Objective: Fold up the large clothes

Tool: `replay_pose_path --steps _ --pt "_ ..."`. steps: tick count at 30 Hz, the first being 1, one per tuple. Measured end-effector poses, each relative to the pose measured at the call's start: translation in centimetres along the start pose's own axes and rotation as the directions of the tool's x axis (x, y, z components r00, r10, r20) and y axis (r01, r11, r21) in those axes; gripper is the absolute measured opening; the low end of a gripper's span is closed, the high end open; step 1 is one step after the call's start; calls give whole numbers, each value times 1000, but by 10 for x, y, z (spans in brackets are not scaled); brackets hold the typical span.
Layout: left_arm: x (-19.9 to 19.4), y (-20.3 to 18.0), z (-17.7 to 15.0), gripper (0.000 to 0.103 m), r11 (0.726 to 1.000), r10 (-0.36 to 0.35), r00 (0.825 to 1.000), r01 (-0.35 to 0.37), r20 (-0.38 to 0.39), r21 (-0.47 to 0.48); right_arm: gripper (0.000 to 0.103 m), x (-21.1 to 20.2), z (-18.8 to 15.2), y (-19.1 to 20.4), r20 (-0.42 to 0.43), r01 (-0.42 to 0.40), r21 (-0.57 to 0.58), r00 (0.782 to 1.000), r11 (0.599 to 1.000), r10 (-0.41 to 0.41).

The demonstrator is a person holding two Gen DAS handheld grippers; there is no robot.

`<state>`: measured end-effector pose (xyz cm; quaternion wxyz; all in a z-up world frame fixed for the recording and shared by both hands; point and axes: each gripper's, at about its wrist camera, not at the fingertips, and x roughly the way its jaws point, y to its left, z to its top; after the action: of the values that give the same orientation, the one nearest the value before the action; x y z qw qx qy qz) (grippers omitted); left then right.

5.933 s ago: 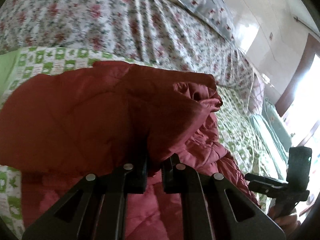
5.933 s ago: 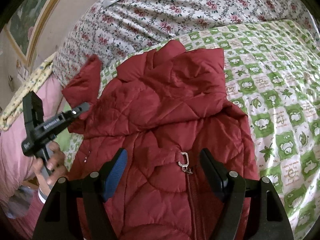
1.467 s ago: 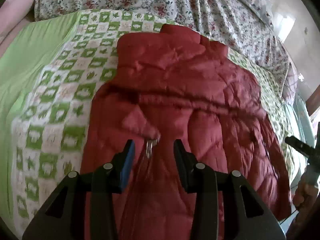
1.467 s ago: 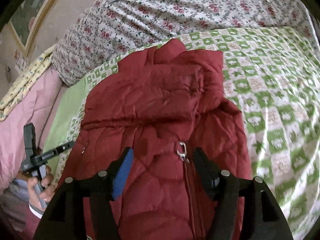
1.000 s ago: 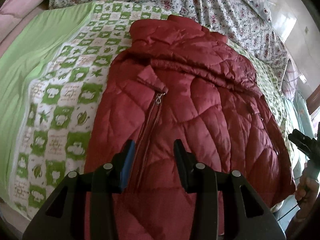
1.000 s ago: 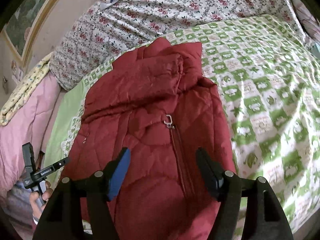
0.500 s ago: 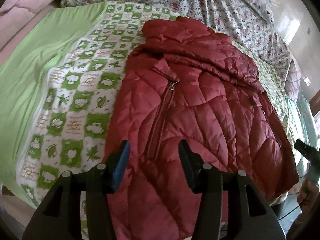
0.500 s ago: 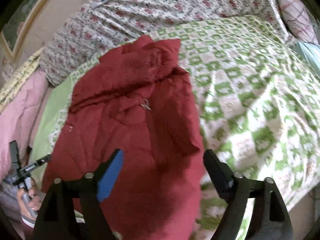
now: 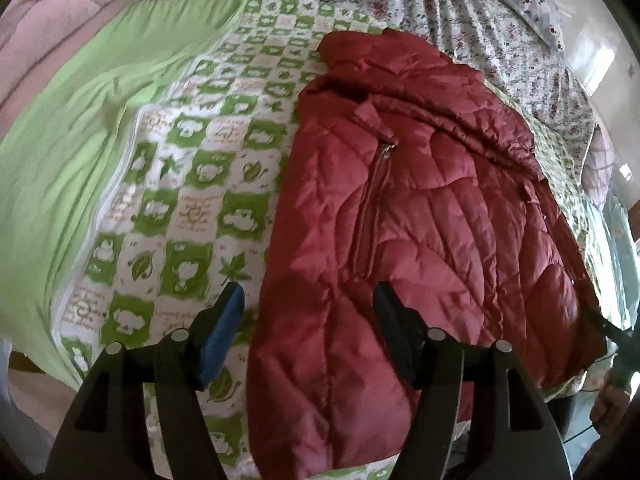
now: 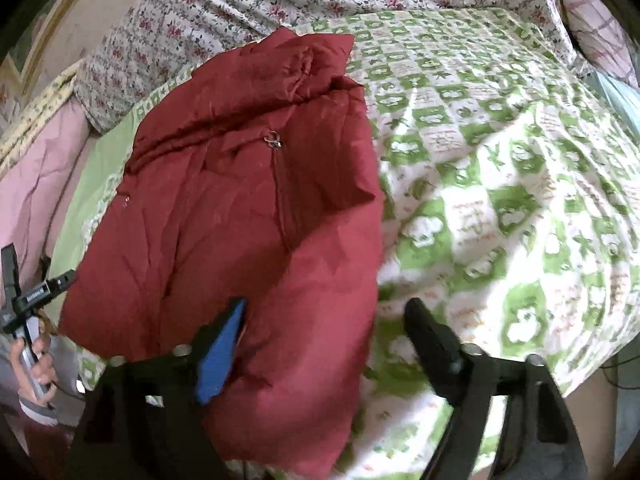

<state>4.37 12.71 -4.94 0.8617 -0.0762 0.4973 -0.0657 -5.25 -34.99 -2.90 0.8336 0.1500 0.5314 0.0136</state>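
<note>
Your left gripper (image 9: 306,302) has its fingers (image 9: 224,320) spread wide and holds nothing; it hangs over the lower edge of the jacket (image 9: 420,216). Your right gripper (image 10: 324,318) is also wide open and empty, above the jacket's hem. The red jacket lies flat, zipper (image 10: 286,196) up, on the green checked quilt (image 10: 500,168) of the bed.

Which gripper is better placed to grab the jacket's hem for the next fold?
Left, probably: the left gripper is open with the red quilted jacket's hem between its fingers. The right gripper straddles the jacket's side edge.
</note>
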Motion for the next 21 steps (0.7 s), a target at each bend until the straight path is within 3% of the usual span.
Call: replay_pose_path --steps 2,9,21 --pt "1 5 -4 66 1000 2 1000 -2 -10 -9 51 -2 -6 -5 -13 -1 0 1000 1000 1" --pt "6 11 -14 73 1000 -5 999 5 -38 -7 51 -5 -12 -12 -6 -44 33 999 998 44" --pt "19 8 -29 73 996 -90 992 92 -91 11 52 4 -13 -7 -24 -124 55 992 991 125"
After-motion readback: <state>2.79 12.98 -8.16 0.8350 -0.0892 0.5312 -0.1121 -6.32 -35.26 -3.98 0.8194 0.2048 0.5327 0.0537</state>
